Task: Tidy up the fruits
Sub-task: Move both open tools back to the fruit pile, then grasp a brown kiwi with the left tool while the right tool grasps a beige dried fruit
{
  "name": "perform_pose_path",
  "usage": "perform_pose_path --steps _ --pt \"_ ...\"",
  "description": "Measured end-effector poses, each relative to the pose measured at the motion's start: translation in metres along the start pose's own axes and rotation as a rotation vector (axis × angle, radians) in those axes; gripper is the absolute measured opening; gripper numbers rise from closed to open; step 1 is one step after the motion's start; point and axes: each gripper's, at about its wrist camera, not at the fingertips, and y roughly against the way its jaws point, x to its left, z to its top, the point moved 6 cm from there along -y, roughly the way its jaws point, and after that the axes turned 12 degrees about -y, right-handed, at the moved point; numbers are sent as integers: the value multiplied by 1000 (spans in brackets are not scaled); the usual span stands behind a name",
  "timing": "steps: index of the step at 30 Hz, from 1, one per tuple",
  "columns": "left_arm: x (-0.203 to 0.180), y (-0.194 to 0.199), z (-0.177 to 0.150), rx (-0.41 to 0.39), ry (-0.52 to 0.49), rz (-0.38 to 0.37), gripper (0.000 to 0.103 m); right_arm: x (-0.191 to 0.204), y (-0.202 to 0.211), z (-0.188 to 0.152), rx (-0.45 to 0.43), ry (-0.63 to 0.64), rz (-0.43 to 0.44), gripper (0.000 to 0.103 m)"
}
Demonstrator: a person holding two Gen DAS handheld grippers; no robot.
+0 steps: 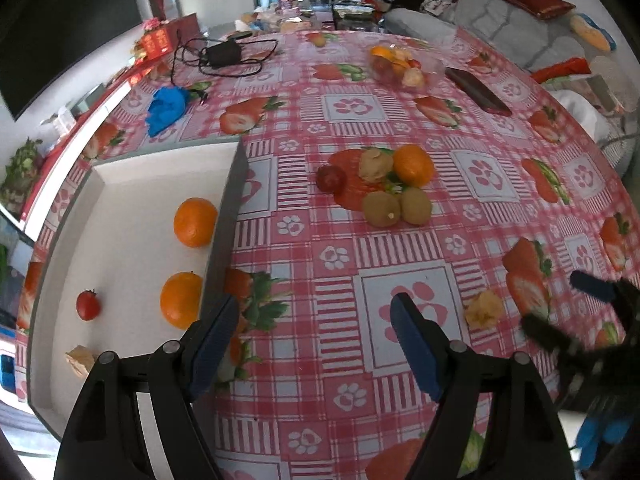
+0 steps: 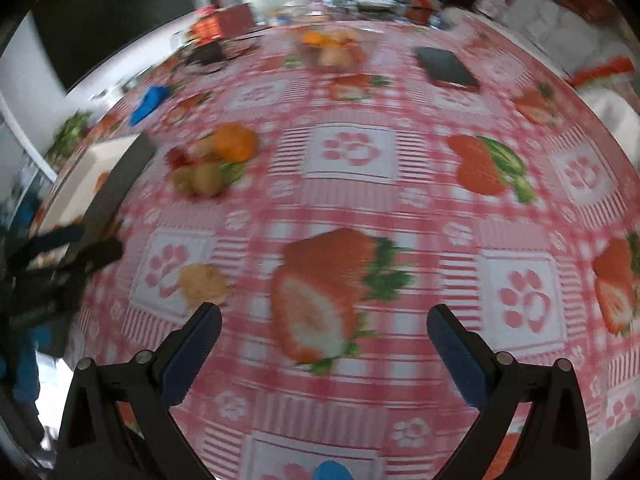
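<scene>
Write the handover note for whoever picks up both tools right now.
Left tool: open, empty, beside the white box.
Right tool: open, empty, above the tablecloth.
Done: two oranges, a small tomato and a tan piece in the box.
Left: fruit cluster and a lone tan fruit on the cloth.

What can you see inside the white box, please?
Inside the white box: two oranges, a small tomato and a tan piece. The near corner is hidden behind the left gripper.
</scene>
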Motion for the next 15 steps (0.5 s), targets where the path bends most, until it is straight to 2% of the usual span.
perform_pose_path --steps 3,6,9,12,14,15 --pt "13 1 -1 1 37 18 81 24 -9 -3 -3 73 20 103" --pt "18 2 0 -4 59 -11 81 43 -17 -3 -5 115 34 103" --pt "16 5 3 -23 35 9 81 57 -21 -4 -17 152 30 103" --pt "12 5 9 -34 20 -5 81 63 -25 -5 -28 173 21 103" --pt "10 4 12 -37 21 -14 81 64 -27 -6 -34 174 13 90" --pt "8 2 14 -39 21 -16 81 63 -27 -6 -38 175 -1 77"
